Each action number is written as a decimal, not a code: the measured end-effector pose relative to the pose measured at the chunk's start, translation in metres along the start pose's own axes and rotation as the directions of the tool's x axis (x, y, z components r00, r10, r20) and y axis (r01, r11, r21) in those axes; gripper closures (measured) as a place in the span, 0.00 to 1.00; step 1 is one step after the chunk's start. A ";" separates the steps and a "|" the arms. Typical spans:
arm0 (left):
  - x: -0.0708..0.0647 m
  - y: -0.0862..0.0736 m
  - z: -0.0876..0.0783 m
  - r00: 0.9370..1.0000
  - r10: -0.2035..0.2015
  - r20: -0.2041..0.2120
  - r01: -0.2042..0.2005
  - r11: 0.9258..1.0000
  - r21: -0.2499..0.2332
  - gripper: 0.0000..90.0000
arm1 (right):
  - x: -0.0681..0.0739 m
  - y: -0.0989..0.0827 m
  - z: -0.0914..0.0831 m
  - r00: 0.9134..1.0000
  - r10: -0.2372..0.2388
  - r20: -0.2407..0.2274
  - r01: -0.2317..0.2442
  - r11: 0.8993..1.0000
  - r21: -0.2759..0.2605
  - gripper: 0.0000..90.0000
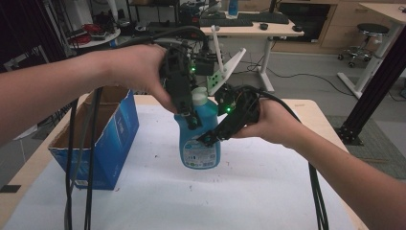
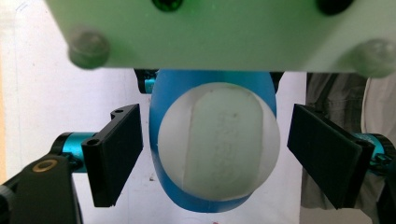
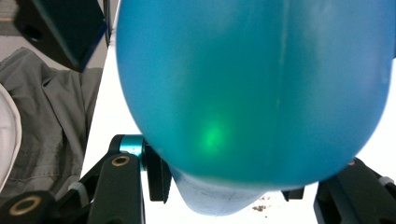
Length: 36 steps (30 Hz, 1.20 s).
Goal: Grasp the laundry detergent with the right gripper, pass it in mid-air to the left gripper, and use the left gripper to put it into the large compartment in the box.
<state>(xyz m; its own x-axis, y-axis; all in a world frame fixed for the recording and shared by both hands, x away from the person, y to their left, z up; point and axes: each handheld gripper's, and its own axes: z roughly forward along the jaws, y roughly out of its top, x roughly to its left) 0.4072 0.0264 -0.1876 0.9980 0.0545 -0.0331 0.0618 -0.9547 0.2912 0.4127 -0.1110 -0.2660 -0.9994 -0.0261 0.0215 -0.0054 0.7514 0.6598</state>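
bottle (image 1: 200,139) stands right of open cardboard box (image 1: 103,134), right gripper (image 1: 210,137) clamped on it; left gripper (image 2: 212,149) spread around its white cap (image 2: 219,140), untouched.

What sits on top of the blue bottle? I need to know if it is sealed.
A white cap tops the blue bottle; the left tool hangs open around it. The seal beneath is covered.

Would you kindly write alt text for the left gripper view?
Seen from above, a blue bottle with a white cap stands between the open left gripper, whose black jaws flank the cap without touching it. A white table lies beneath.
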 end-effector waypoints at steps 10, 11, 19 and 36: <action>-0.001 0.000 0.002 1.000 -0.005 -0.001 0.005 1.000 0.007 0.23 | 0.002 0.000 -0.002 1.000 0.026 -0.013 -0.026 1.000 0.004 0.53; -0.001 0.000 0.002 1.000 -0.005 -0.001 0.005 1.000 0.007 0.23 | 0.002 0.000 -0.002 1.000 0.026 -0.013 -0.026 1.000 0.004 0.53; -0.001 -0.001 0.003 1.000 -0.007 -0.002 0.007 1.000 0.005 0.27 | 0.001 -0.001 -0.002 1.000 0.014 -0.008 -0.014 1.000 -0.003 0.53; -0.002 -0.002 0.003 1.000 -0.016 -0.003 0.016 1.000 0.002 0.29 | 0.001 -0.001 -0.002 1.000 0.013 -0.006 -0.013 1.000 -0.004 0.53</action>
<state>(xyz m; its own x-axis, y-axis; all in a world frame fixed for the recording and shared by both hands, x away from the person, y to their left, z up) 0.4054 0.0271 -0.1908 0.9969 0.0711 -0.0347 0.0781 -0.9543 0.2883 0.4121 -0.1131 -0.2650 -0.9992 -0.0197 0.0346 0.0081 0.7492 0.6623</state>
